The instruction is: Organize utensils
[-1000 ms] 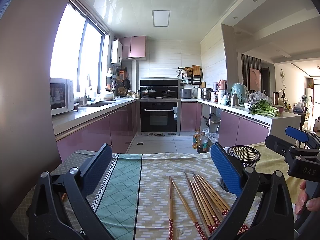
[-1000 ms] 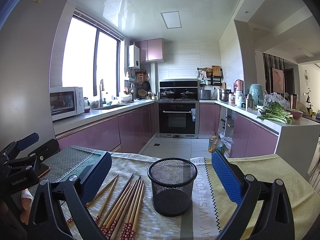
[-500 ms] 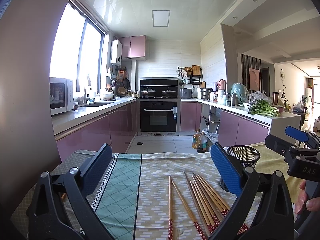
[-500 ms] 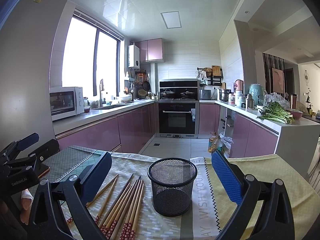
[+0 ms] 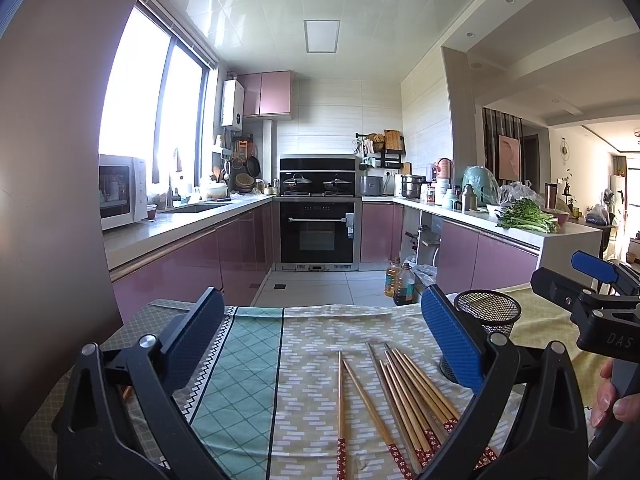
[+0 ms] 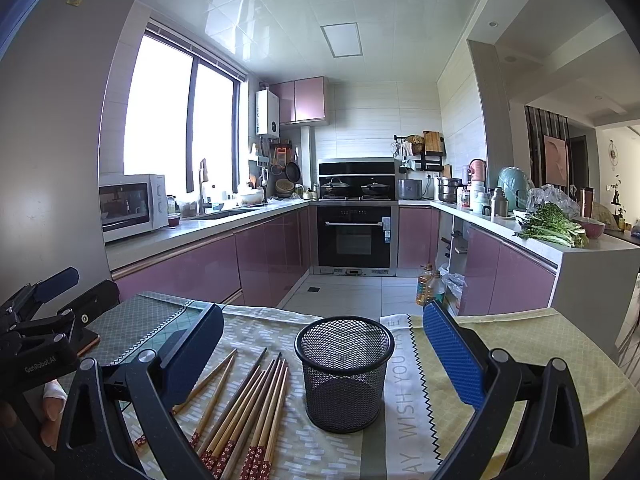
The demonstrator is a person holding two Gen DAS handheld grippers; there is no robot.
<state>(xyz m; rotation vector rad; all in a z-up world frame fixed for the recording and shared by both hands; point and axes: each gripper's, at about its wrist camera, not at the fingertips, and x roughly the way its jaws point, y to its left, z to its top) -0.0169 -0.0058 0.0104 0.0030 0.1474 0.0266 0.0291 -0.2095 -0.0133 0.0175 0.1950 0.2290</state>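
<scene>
The left tongs [image 5: 320, 340], black-framed with blue ribbed pads, are held above the desk [image 5: 248, 360] with their fingers spread wide apart and nothing between them. Under them lies a patterned tablecloth [image 5: 312, 400], a teal diamond-print panel on its left part and a beige panel with white dashes to the right of that. On the beige panel lies a loose group of wooden chopsticks with red floral ends [image 5: 404, 396], flat on the cloth and fanned, two of them set slightly apart on the left of the bundle. Just beside the chopsticks on their right stands a black wire-mesh cylindrical holder [image 6: 344, 376], upright, open end up, with nothing visible inside it. The right tongs [image 6: 320, 344], of the same black and blue build, are also spread wide apart and grip nothing; in the right wrist view the holder appears between their fingers, with the chopsticks by the left finger [image 6: 192, 352].
</scene>
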